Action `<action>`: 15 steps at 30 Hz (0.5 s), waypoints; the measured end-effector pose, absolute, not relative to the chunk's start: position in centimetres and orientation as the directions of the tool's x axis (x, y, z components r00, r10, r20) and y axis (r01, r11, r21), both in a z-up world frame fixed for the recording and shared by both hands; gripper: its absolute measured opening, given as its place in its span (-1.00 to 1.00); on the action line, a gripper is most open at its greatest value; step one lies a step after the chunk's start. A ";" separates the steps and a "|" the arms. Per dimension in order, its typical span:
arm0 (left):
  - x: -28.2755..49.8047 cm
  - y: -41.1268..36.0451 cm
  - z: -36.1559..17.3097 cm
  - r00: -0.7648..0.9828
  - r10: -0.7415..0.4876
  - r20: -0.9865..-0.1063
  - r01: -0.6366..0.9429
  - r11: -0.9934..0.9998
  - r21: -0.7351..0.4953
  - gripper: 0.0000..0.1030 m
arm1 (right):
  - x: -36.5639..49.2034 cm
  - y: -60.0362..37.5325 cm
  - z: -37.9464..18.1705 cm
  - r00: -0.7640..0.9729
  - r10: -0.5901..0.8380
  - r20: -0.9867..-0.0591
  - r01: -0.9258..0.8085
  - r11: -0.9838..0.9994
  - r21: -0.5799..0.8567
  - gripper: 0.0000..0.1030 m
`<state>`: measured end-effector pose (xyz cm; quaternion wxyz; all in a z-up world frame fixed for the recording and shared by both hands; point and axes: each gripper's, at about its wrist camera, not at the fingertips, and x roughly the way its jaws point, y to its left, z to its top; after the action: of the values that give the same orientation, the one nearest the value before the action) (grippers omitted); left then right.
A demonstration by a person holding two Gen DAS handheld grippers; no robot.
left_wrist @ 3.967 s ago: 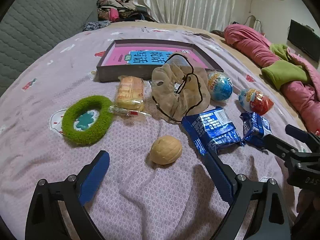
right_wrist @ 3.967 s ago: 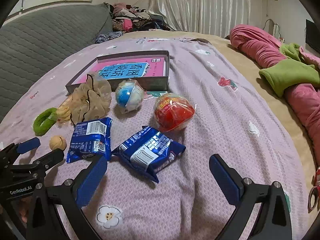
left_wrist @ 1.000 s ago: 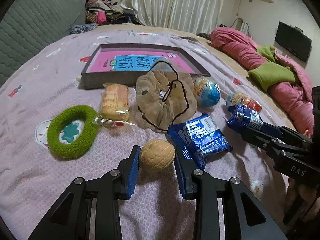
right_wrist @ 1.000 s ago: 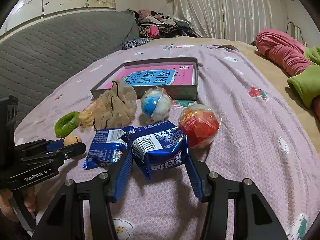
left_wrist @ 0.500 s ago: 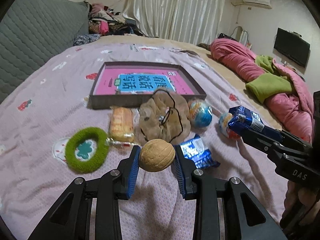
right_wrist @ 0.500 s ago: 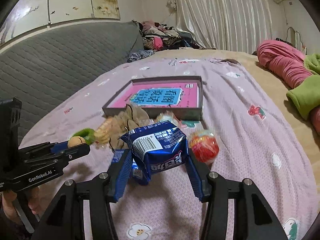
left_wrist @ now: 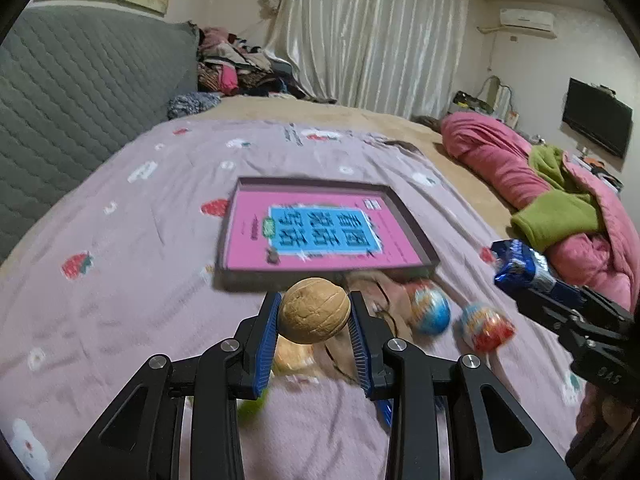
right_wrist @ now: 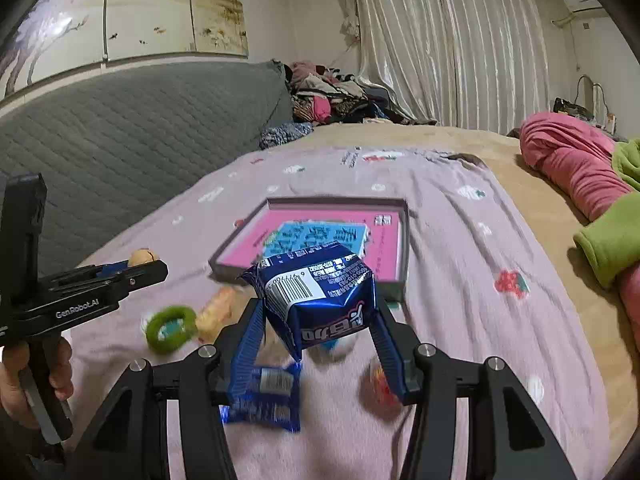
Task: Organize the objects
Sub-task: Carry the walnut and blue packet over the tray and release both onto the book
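Lifted off the bedspread, left tool [left_wrist: 313, 316] clamps walnut [left_wrist: 314, 310], right tool [right_wrist: 318, 320] clamps blue packet [right_wrist: 320, 296]; tray [left_wrist: 256, 274] holds nothing.

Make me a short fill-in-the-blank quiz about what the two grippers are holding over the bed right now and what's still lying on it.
1. The left gripper is shut on a ____.
2. The right gripper holds a snack packet coloured ____.
3. The shallow box on the bedspread has a ____ bottom with a blue label.
4. The fuzzy ring lying on the bedspread is ____.

Missing words: walnut; blue; pink; green
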<state>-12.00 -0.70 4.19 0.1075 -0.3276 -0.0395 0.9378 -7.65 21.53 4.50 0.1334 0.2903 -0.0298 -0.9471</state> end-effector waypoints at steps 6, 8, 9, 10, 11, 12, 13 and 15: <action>-15.2 -1.3 6.3 -0.786 0.198 -0.586 -0.158 -0.980 -0.119 -0.34 | -10.4 21.3 7.1 -0.822 -0.256 -0.508 0.242 -0.966 0.095 0.04; -16.4 -1.4 6.8 -0.791 0.193 -0.581 -0.155 -0.981 -0.115 -0.34 | -11.8 21.3 8.0 -0.830 -0.254 -0.496 0.243 -0.966 0.088 0.04; -17.2 -1.4 7.1 -0.795 0.190 -0.576 -0.152 -0.982 -0.115 -0.34 | -12.4 21.3 8.3 -0.833 -0.253 -0.491 0.243 -0.966 0.086 0.04; -17.9 -1.5 7.4 -0.797 0.189 -0.573 -0.150 -0.982 -0.114 -0.34 | -13.2 21.2 8.7 -0.837 -0.253 -0.486 0.243 -0.966 0.084 0.04; -18.8 -1.5 7.6 -0.798 0.191 -0.572 -0.152 -0.982 -0.116 -0.34 | -13.9 21.2 9.0 -0.840 -0.253 -0.480 0.244 -0.966 0.082 0.04; -19.4 -1.4 7.8 -0.800 0.191 -0.569 -0.150 -0.982 -0.118 -0.34 | -14.6 21.1 9.3 -0.843 -0.252 -0.475 0.242 -0.967 0.082 0.04; -20.2 -1.5 7.9 -0.801 0.191 -0.567 -0.148 -0.982 -0.121 -0.34 | -15.4 21.0 9.6 -0.845 -0.251 -0.472 0.242 -0.967 0.082 0.04; -22.0 -1.8 8.1 -0.794 0.211 -0.570 -0.149 -0.977 -0.153 -0.34 | -16.6 20.8 9.8 -0.848 -0.247 -0.469 0.240 -0.968 0.076 0.04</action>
<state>-22.00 -1.79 8.12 0.0953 -0.3062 -0.0502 0.9458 -16.59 20.85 9.81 0.1267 0.2450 -0.0073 -0.9612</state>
